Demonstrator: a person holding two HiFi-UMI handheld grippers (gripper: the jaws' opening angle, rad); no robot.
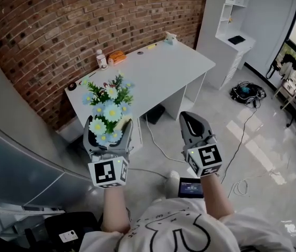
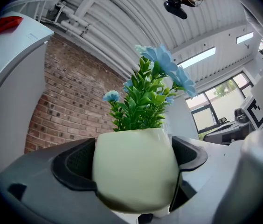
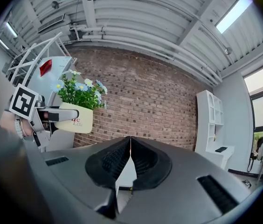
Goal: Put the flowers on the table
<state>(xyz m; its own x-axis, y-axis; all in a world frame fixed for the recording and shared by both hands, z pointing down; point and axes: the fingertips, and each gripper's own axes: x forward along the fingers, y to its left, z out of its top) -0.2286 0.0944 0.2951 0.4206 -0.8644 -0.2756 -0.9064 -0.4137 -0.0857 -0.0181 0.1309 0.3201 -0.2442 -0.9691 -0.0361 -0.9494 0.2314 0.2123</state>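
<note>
While squeezing flower pot [image 2: 134, 169] in left gripper [image 1: 108, 127], carry upright | set flat near table [image 1: 164, 70] front edge | leave right gripper [image 3: 130, 148] closed, empty

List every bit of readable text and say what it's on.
"Life", roughly, in red print on the flower pot; the line above it is partly hidden.
On the bottle, a label too small to read.
On the small screen in front of the person, characters too blurred to read.
</note>
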